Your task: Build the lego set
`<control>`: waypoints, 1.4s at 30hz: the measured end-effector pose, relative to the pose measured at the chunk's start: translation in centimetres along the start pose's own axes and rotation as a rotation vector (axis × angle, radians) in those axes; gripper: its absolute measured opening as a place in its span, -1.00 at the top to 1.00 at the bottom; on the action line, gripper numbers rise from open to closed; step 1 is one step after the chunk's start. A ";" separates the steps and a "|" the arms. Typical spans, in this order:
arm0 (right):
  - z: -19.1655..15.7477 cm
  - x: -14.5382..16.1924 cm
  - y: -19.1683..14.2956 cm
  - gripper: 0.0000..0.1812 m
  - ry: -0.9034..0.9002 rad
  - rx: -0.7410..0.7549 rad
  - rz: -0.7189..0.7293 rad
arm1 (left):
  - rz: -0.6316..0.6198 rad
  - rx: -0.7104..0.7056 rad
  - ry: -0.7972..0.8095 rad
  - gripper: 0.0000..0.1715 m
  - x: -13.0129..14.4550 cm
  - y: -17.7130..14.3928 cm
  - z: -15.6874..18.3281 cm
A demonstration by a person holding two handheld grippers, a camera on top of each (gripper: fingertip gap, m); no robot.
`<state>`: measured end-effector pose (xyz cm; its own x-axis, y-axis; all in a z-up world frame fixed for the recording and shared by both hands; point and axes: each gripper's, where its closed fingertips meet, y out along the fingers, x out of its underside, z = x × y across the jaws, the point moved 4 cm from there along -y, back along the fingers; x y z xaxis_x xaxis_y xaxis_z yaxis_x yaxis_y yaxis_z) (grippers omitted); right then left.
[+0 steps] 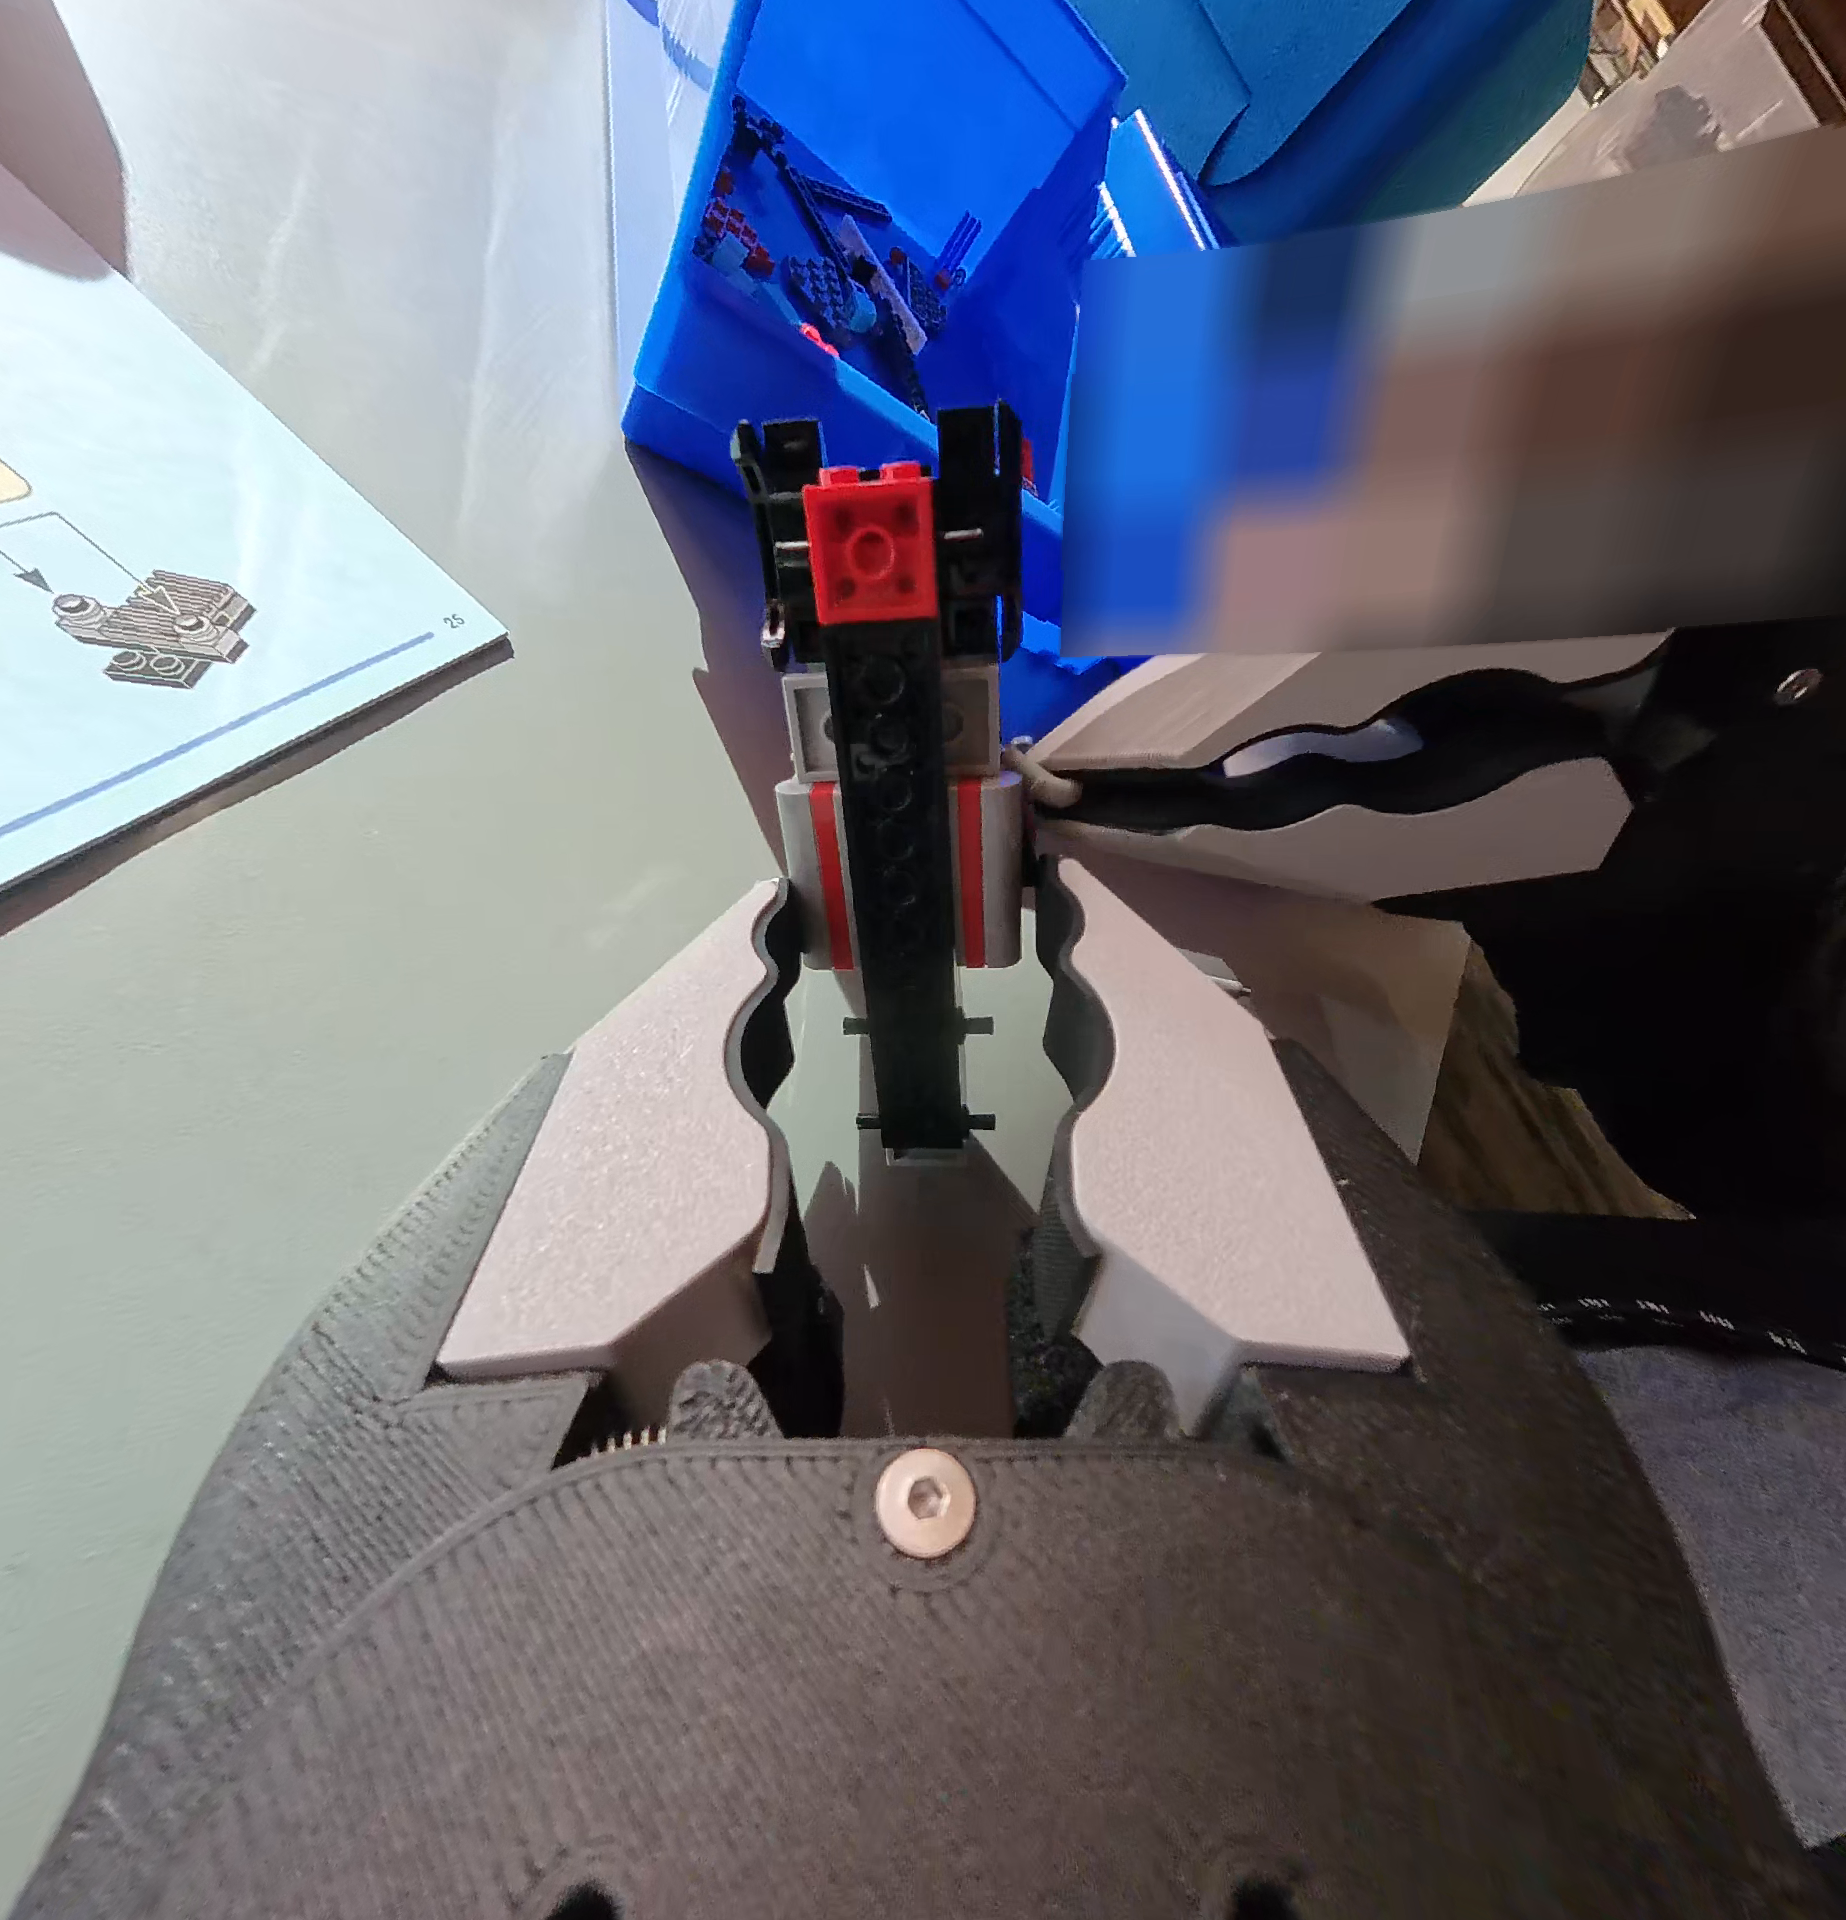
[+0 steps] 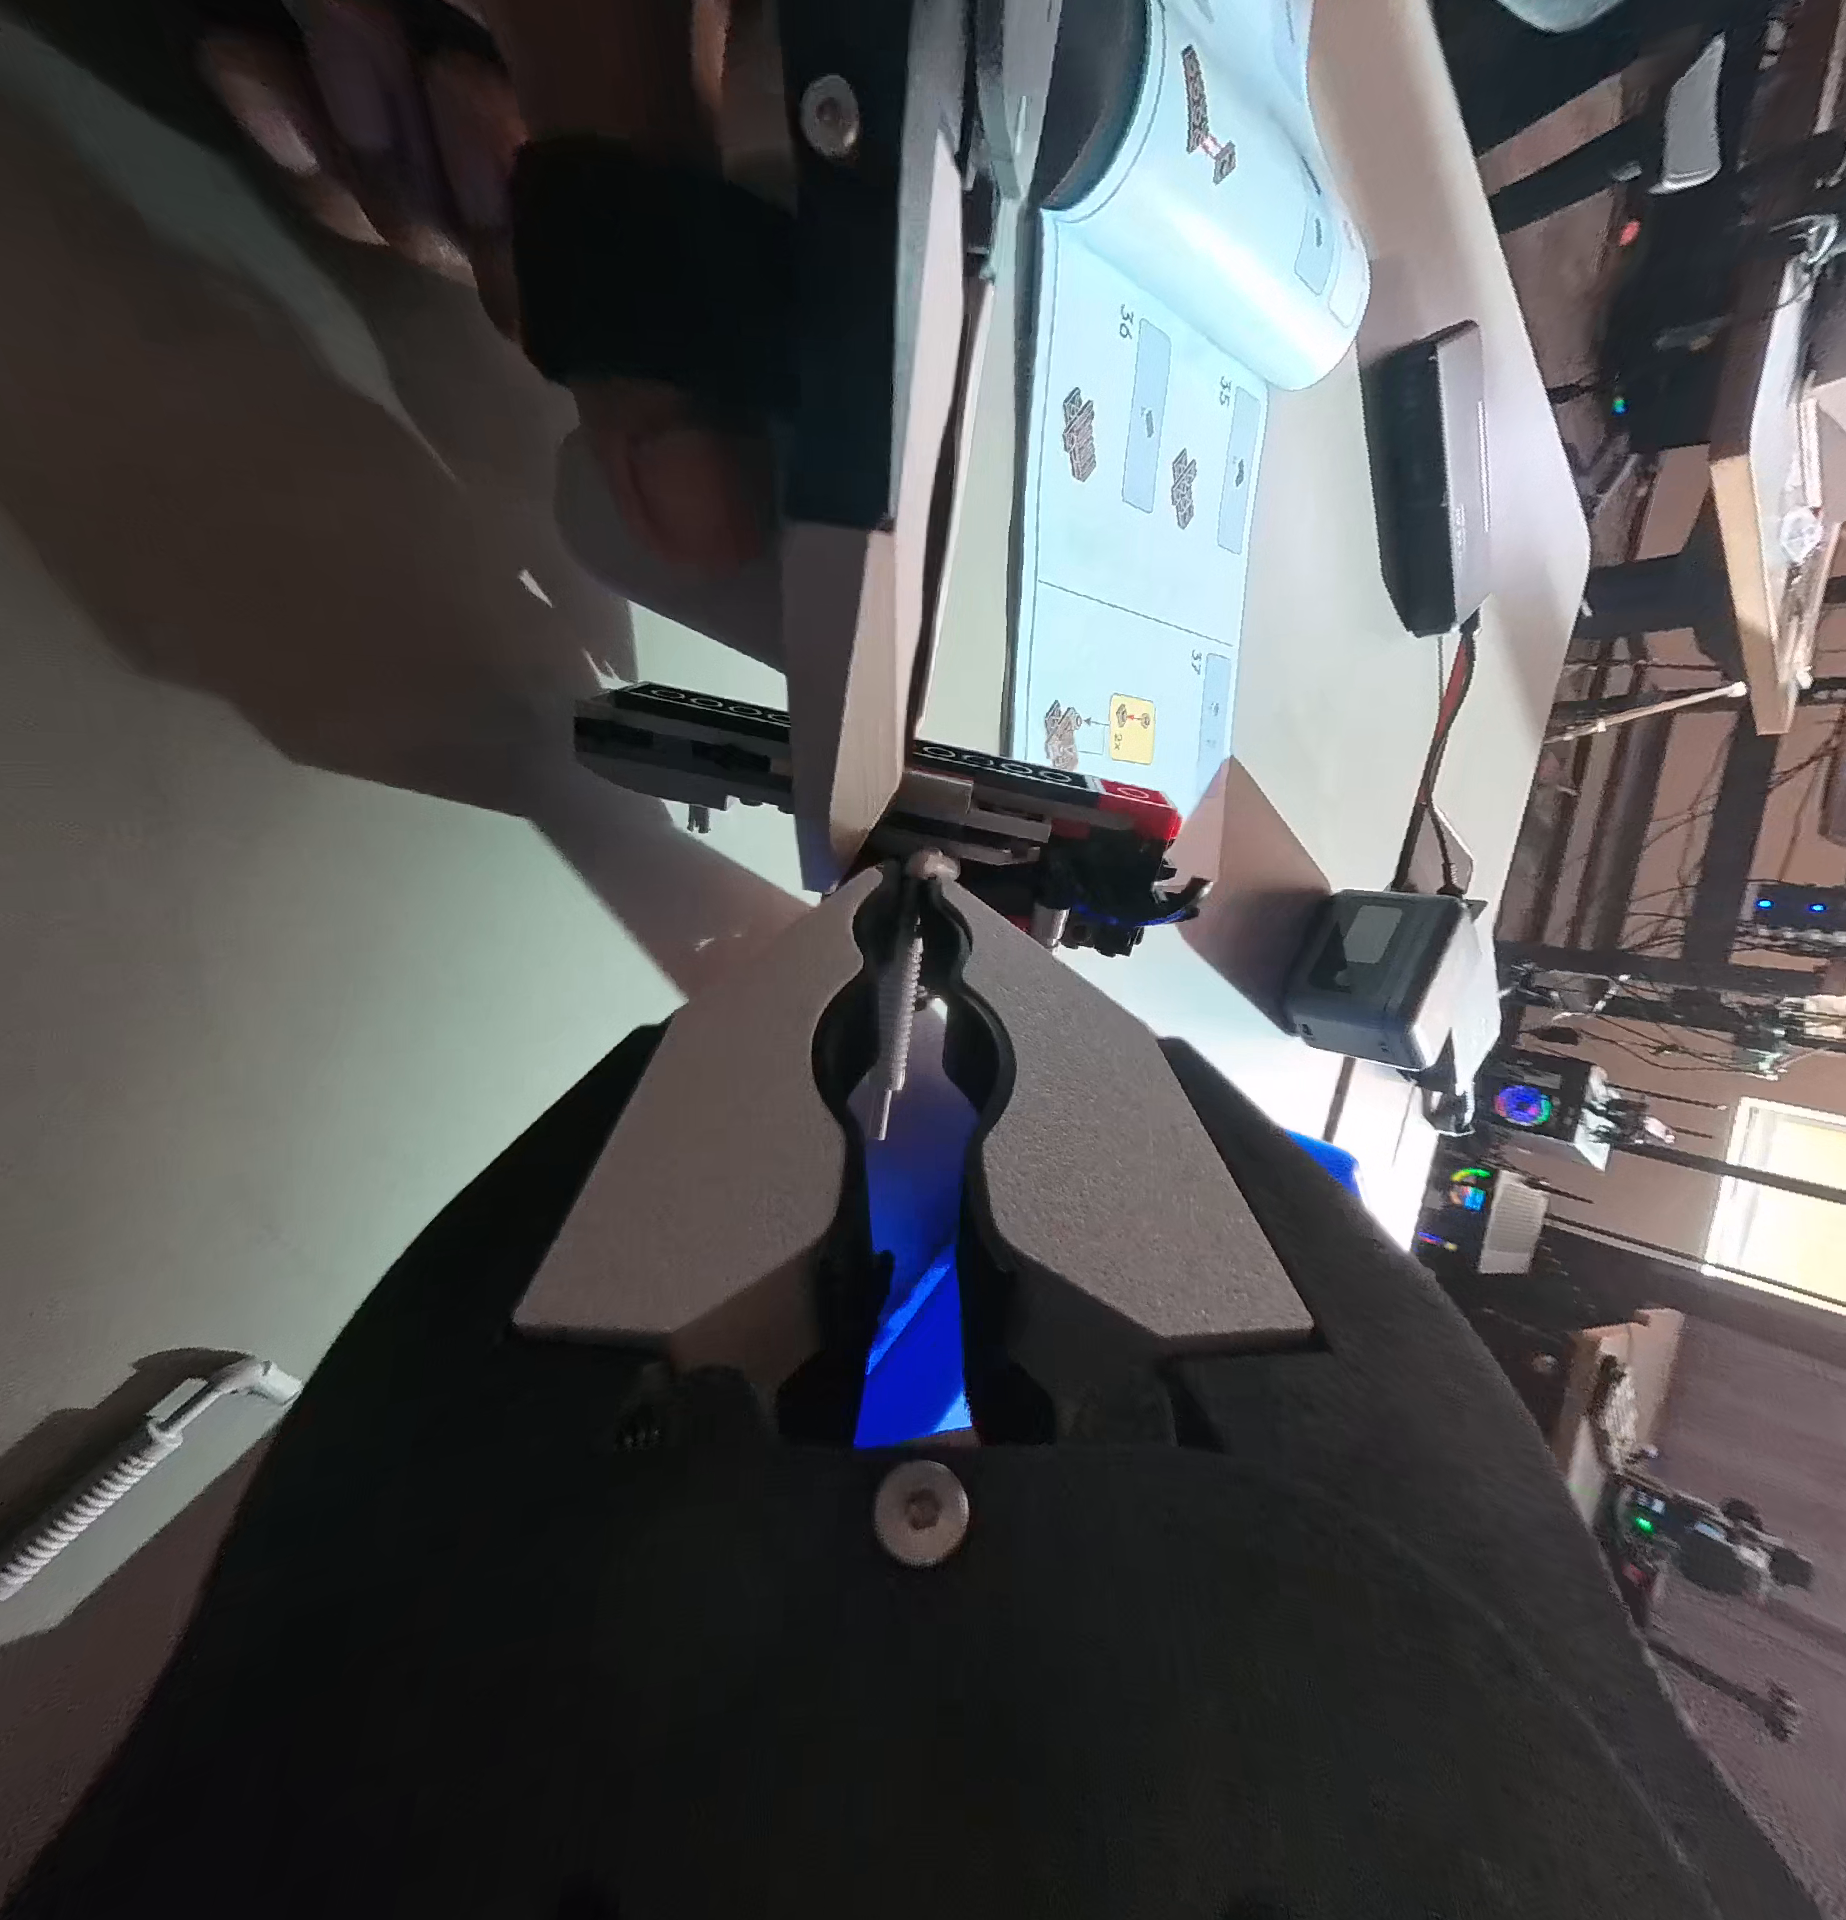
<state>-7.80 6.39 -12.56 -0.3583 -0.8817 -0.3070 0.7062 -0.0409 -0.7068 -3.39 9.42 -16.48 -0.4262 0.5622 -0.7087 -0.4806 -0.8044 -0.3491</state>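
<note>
So the left hand-held gripper [image 1: 914, 925] has the half-built lego model [image 1: 893, 748] pinched by its grey-and-red striped body, fingers closed snug on both sides, long black beam running down the middle and the red brick at the far end. I'd guess it's held up off the counter [image 1: 379, 935] like that so the side stays exposed for the other tool. The right hand-held gripper [image 2: 914, 883] comes in from the model's right, nearly shut on a small grey ribbed pin [image 2: 903, 997], its rounded head right at the model's side; whether it's seated yet, can't tell. The left wrist view gives you the blue parts bin [image 1: 846, 270] on the far side with loose pieces in it, and a corner of the instruction booklet [image 1: 171, 623] on the left. The right wrist view shows the pin properly, plus the open booklet pages, a black box [image 2: 1438, 478] on the far counter and another ribbed piece [image 2: 119, 1475] lying nearby.
</note>
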 end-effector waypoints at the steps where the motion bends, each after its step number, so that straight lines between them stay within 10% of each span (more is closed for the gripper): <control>1: 0.0 0.0 -0.1 0.95 0.011 -0.016 0.005 | -0.002 -0.004 0.007 0.46 0.0 0.0 0.0; 20: 0.8 0.4 -0.1 0.97 0.335 -0.390 0.029 | -0.033 -0.026 0.071 0.47 0.4 0.3 0.4; 42: 0.6 0.0 0.2 0.96 0.136 -0.273 -0.049 | -0.009 0.000 0.033 0.46 0.2 0.0 0.2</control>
<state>-7.31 6.04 -12.28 -0.4793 -0.8099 -0.3381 0.5024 0.0626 -0.8624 -3.61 9.59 -16.47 -0.3964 0.5625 -0.7256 -0.4845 -0.7994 -0.3551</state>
